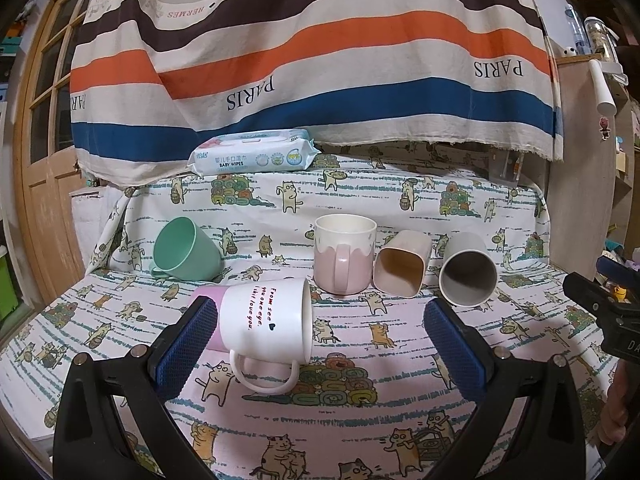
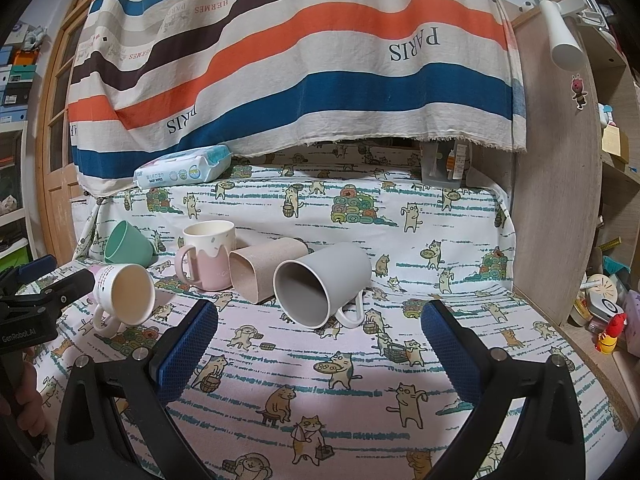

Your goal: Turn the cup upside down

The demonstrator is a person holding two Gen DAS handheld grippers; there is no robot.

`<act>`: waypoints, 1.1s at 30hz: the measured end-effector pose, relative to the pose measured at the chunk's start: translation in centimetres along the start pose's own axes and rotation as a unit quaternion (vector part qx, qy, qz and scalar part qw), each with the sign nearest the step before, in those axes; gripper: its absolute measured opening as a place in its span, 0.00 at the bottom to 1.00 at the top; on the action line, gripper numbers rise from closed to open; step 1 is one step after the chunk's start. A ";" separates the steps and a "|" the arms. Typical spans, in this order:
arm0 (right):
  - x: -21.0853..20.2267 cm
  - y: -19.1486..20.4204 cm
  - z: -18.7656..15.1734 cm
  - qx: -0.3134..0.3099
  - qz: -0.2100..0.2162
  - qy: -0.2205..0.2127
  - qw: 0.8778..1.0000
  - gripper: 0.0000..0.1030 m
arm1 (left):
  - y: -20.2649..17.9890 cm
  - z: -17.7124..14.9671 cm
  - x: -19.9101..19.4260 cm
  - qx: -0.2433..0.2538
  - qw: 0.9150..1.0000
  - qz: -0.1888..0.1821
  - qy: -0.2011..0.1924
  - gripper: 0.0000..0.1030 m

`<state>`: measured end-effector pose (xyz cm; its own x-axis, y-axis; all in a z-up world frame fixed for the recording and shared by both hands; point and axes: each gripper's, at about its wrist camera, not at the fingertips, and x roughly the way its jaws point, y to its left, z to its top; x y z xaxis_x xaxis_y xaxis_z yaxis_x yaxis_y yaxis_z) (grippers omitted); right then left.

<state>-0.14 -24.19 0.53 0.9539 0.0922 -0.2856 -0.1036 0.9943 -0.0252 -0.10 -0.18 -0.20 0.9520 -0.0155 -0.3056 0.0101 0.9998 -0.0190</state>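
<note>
Several cups sit on the cat-print cloth. A white mug with red writing (image 1: 264,322) (image 2: 124,294) lies on its side, mouth to the right, handle toward me. It lies between the fingers of my open left gripper (image 1: 320,340), close to the left finger. A grey mug (image 2: 322,286) (image 1: 468,270) lies on its side just beyond my open, empty right gripper (image 2: 320,336). A pink mug (image 1: 344,256) (image 2: 208,256) stands upright. A beige square cup (image 1: 402,262) (image 2: 264,270) and a green cup (image 1: 186,252) (image 2: 128,246) lie on their sides.
A baby wipes pack (image 1: 254,156) (image 2: 184,168) lies at the back under a striped hanging cloth (image 1: 320,60). A wooden panel (image 2: 560,200) stands at the right, with clutter beyond it. A wooden door (image 1: 44,120) is at the left. A clear container (image 2: 446,162) stands back right.
</note>
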 end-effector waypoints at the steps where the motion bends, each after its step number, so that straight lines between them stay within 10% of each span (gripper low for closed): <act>1: 0.0 0.0 0.0 0.000 0.000 0.000 1.000 1.00 | 0.0 0.0 0.0 0.000 1.000 0.000 0.000 1.00; 33: 0.0 1.7 0.1 -0.033 0.017 0.031 0.999 0.99 | -0.1 -0.2 0.1 0.000 1.000 0.006 -0.003 1.00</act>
<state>-0.32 -22.49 0.59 0.9305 0.1197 -0.3461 -0.1556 0.9848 -0.0777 -0.10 -0.31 -0.42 0.9536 -0.0040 -0.3009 -0.0010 0.9999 -0.0165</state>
